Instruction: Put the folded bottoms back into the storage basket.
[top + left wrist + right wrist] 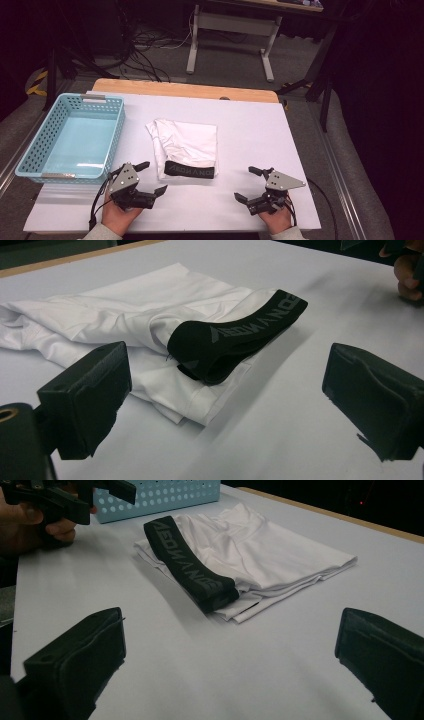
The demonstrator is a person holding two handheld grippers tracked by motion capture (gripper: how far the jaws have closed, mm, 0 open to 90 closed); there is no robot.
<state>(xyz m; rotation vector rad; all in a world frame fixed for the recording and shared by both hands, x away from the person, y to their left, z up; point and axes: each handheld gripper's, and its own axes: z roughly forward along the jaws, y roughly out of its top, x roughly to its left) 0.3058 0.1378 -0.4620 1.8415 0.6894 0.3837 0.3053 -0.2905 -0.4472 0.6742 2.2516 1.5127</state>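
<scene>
Left gripper (152,177) at 7 o'clock on table (260,125), jaws wide apart, nothing between. Right gripper (246,184) at 5 o'clock, jaws likewise spread, empty. Folded white garment (187,142) at table centre, just beyond both grippers, untouched; nothing in way. Black waistband (190,170) on near edge, grey lettering there, not readable. Turquoise perforated basket (30,155) at 10 o'clock, beside garment, apart. Desk legs (267,50), cables beyond, dim.

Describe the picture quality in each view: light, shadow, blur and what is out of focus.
High view: the white table is evenly lit, the room behind dark, the whole frame slightly soft. Left gripper view: the folded white garment and its black waistband are fairly sharp and cast a soft shadow, while the near jaws are blurred. Right gripper view: likewise, and the blue basket looks soft.
</scene>
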